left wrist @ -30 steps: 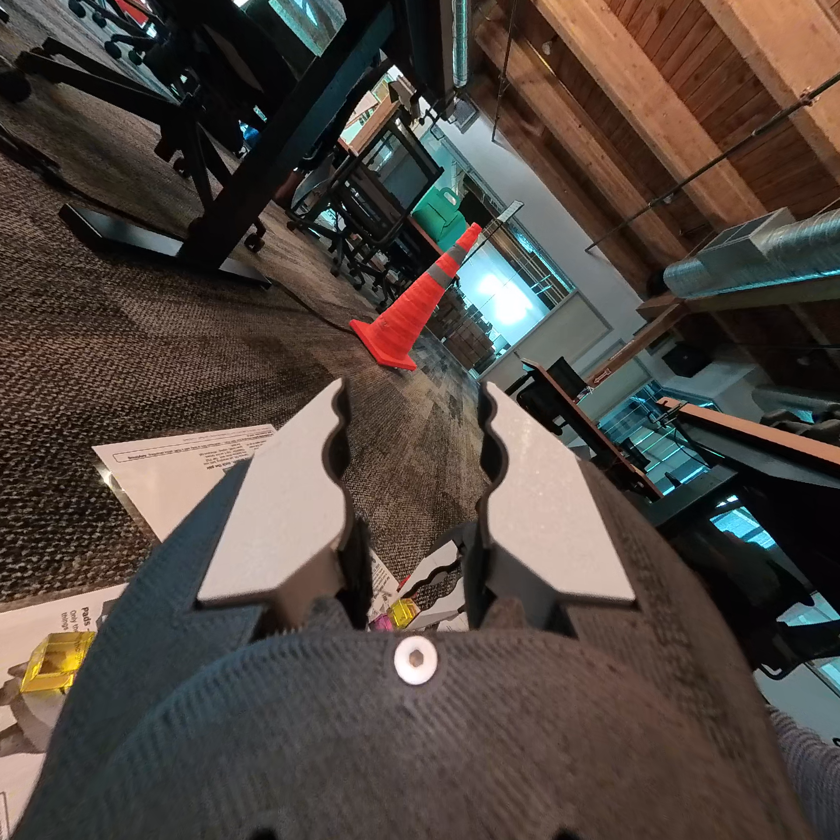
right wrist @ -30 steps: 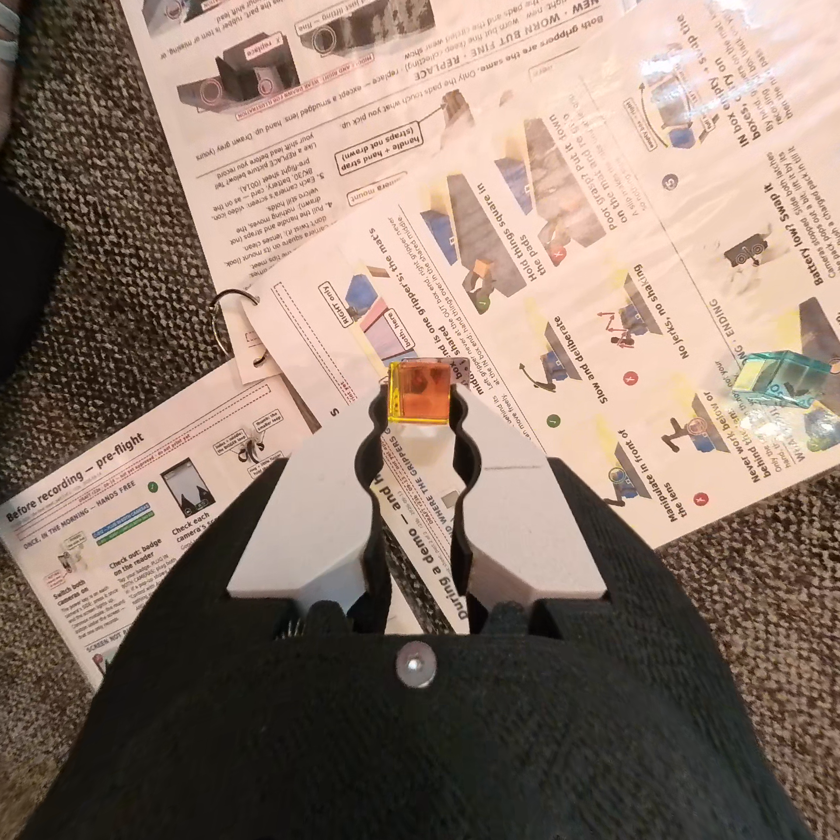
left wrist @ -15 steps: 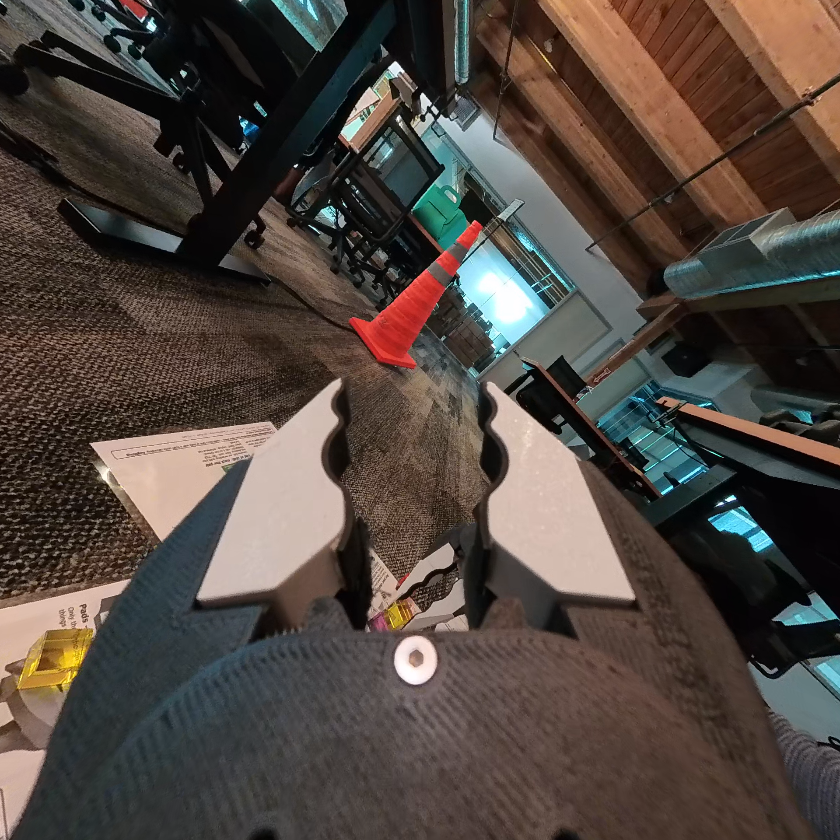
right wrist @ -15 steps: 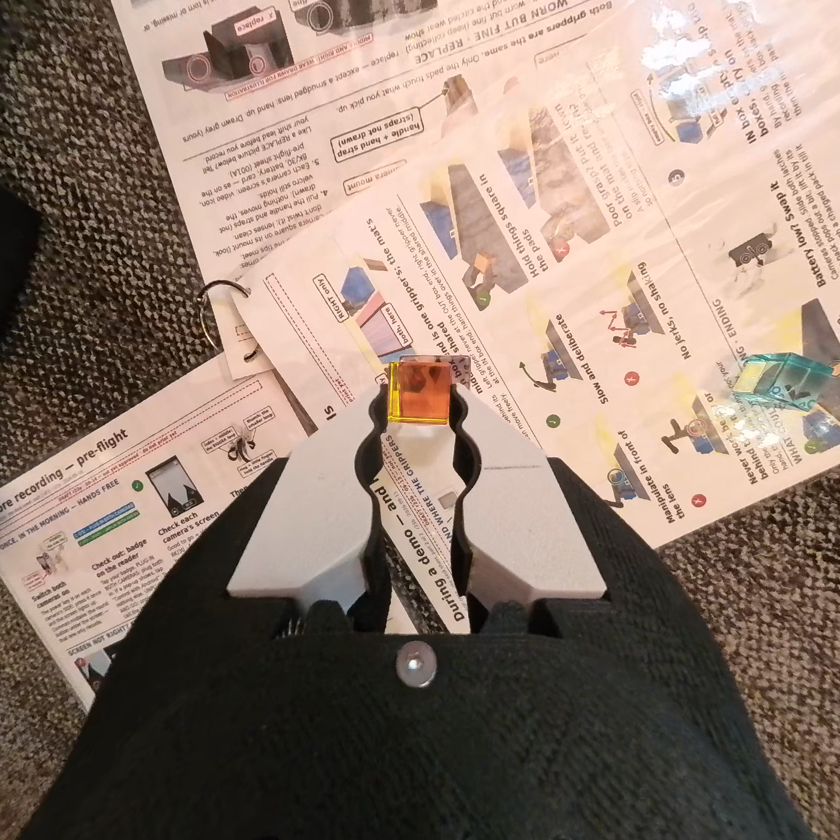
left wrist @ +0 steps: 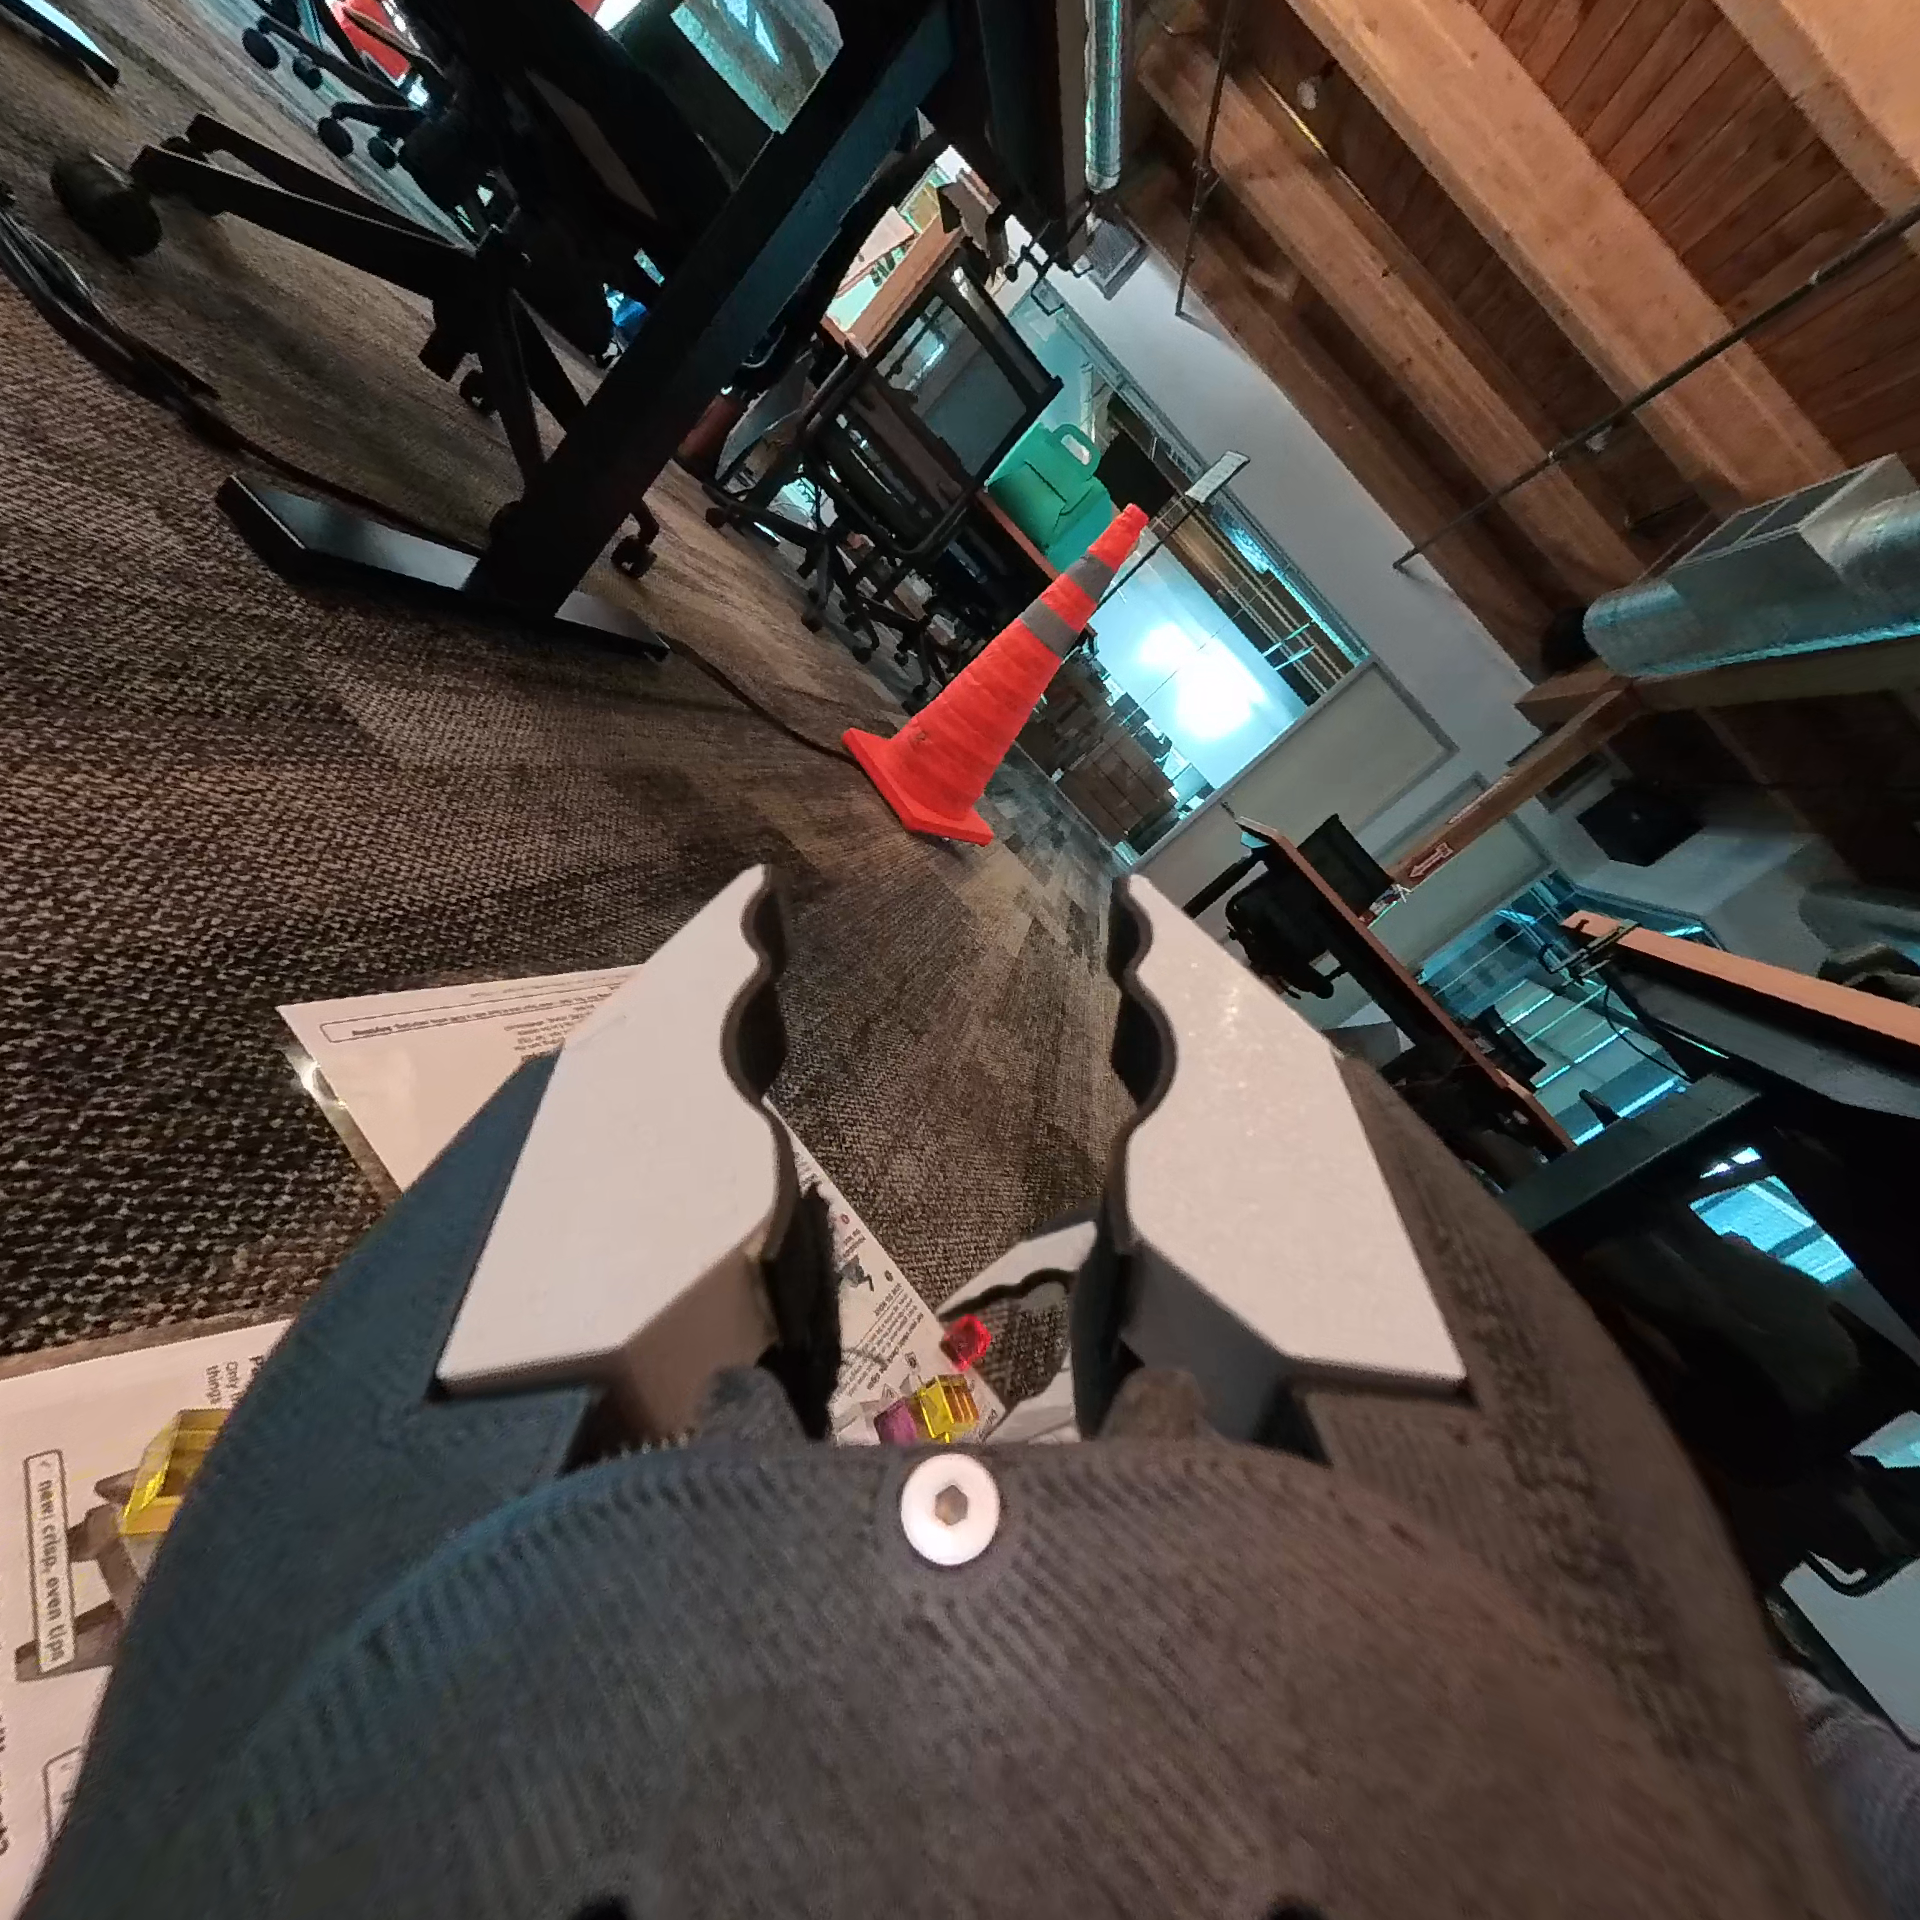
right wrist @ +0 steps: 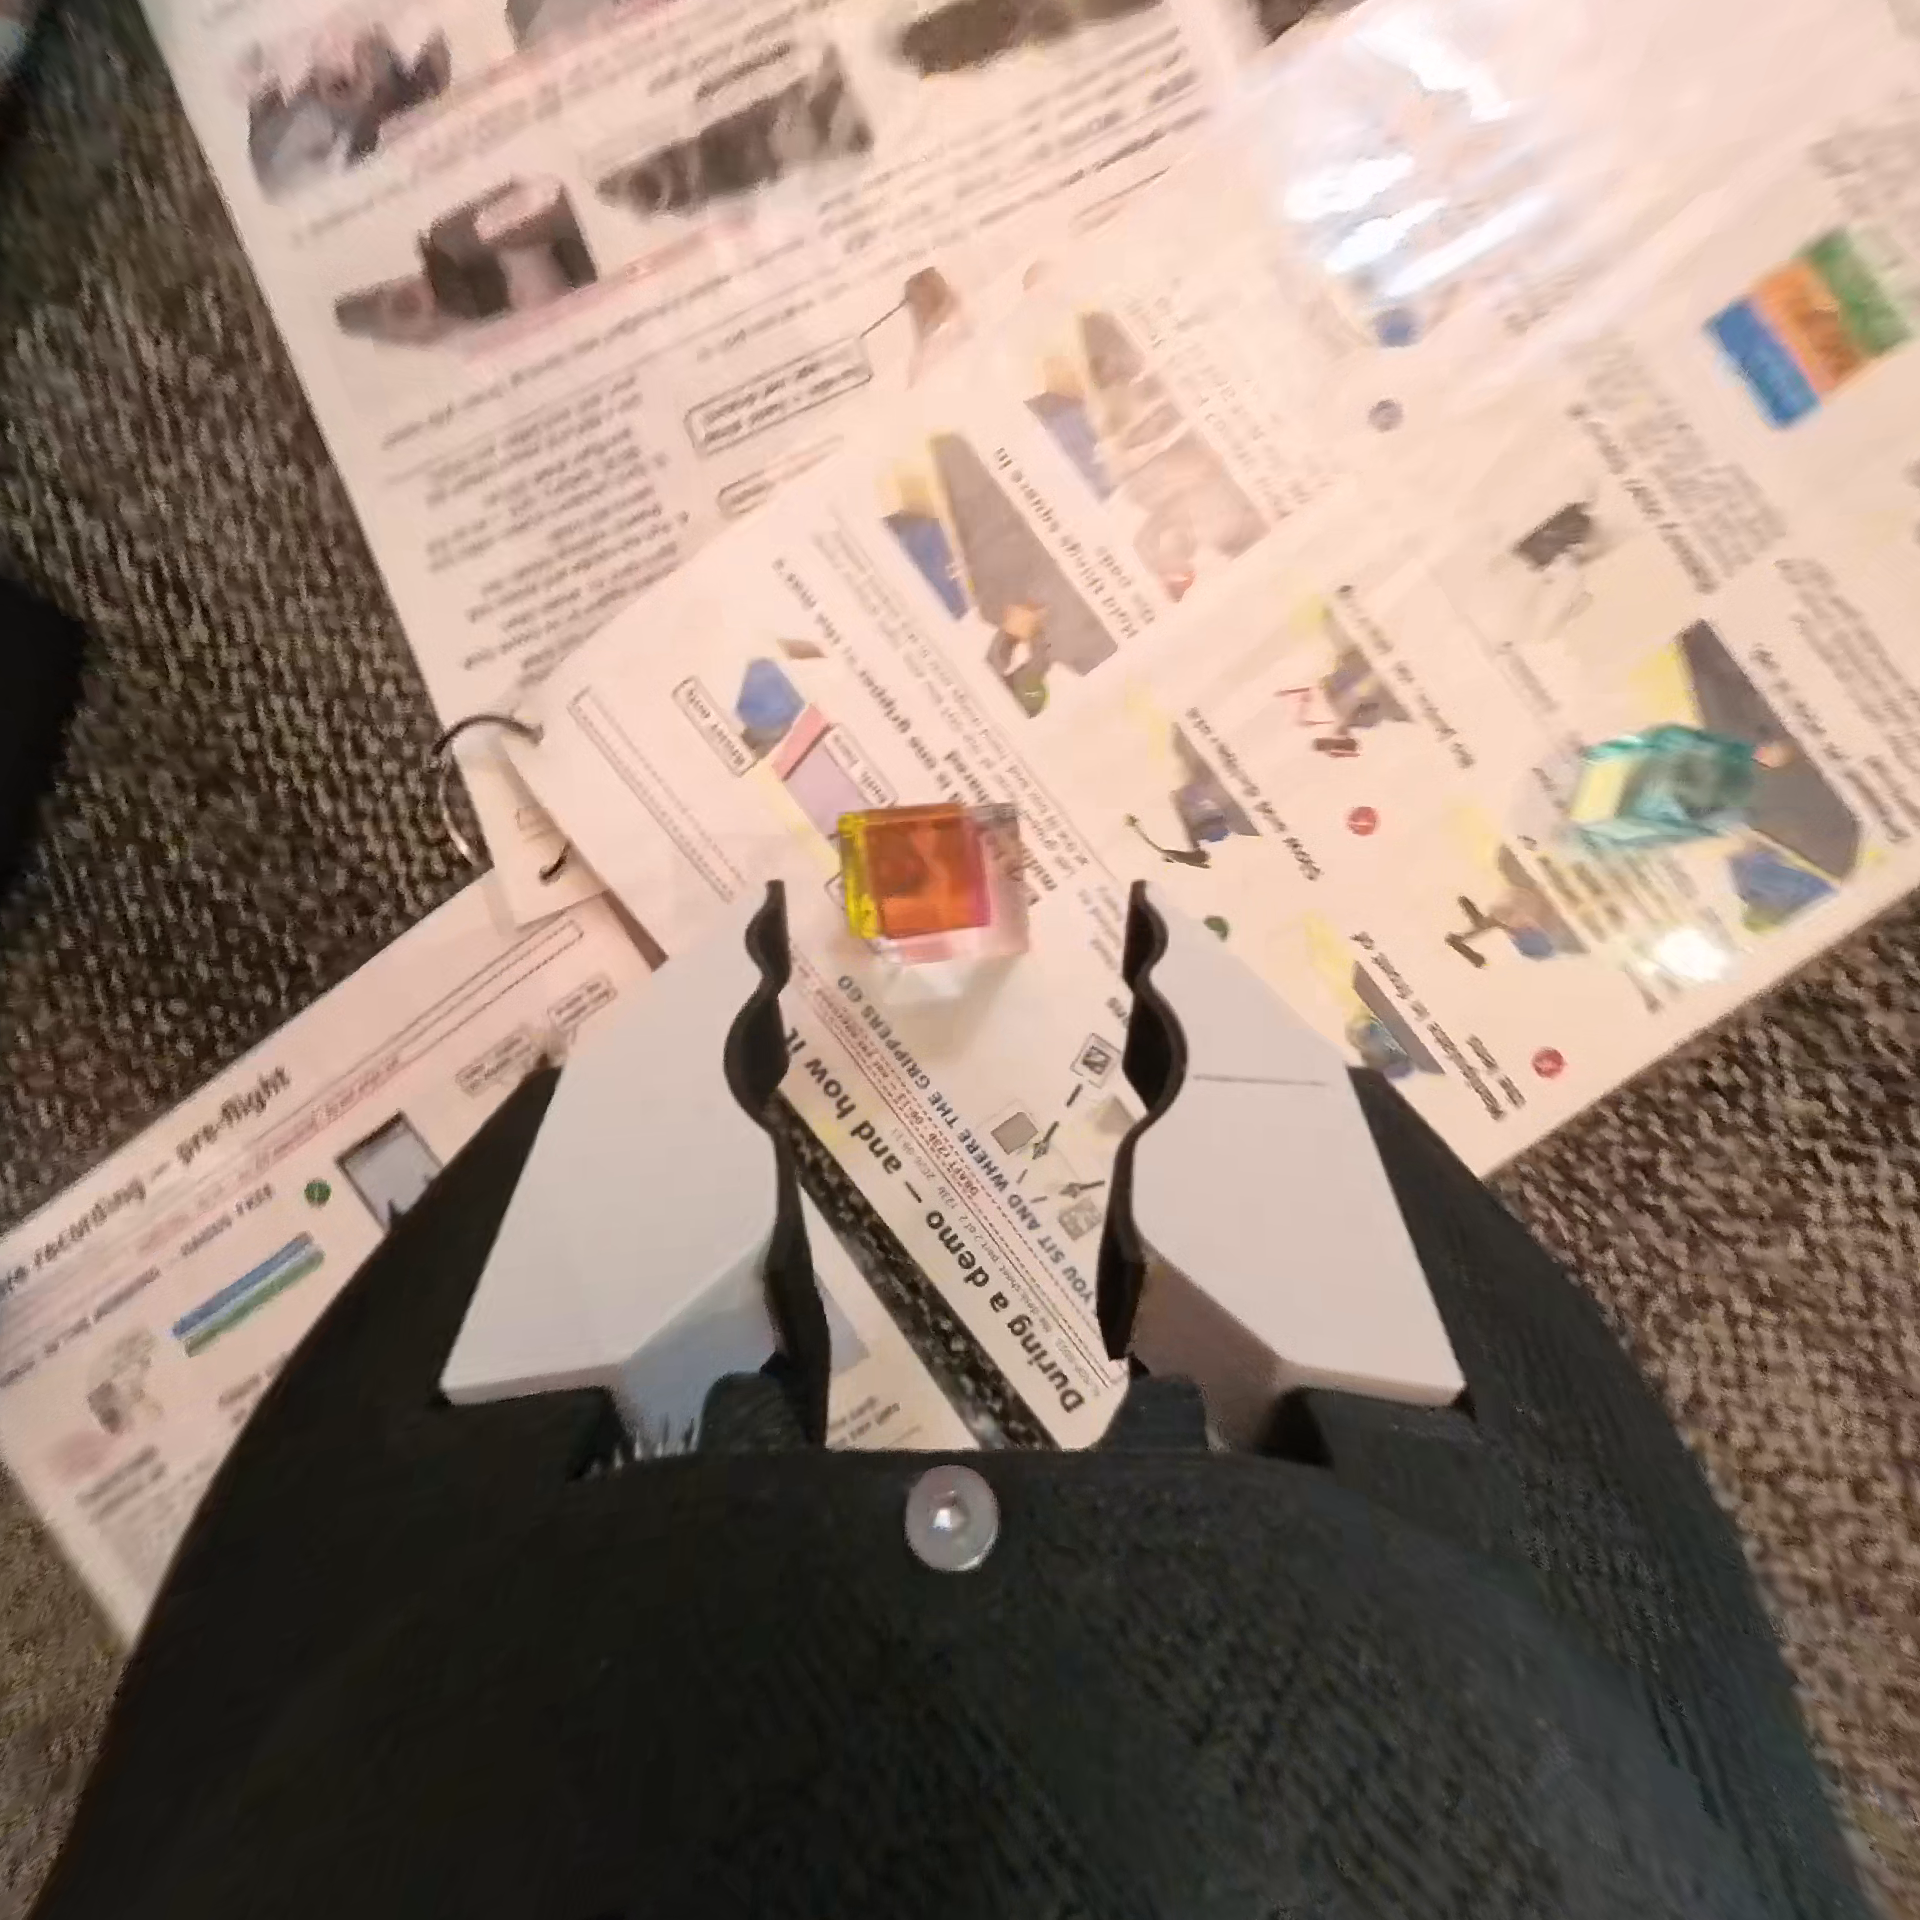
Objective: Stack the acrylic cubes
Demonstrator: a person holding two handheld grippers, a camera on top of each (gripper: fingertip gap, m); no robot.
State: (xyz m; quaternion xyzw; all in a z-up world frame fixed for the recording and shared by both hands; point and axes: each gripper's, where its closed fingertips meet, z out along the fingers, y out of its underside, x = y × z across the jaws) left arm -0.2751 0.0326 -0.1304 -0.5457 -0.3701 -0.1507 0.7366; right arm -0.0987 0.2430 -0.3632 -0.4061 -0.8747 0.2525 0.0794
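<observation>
In the right wrist view my right gripper is open. An orange cube with a yellow edge sits just ahead of its fingertips, apart from both pads, over the laminated sheets. A teal cube lies on the sheets at the right. In the left wrist view my left gripper is open and empty, held over the carpet. A yellow cube lies at its lower left. Small red and yellow cube faces show low between its fingers, beside the right gripper's finger.
Printed laminated sheets on a binder ring cover grey carpet. An orange traffic cone stands on the carpet ahead. Black desk legs and office chairs stand at the back. About 35 cm separates my left fingertips from my right.
My right gripper opened and let go of the orange cube, which now sits tilted ahead of the fingertips. The right view moved and is blurred. My left gripper opened slightly wider.
</observation>
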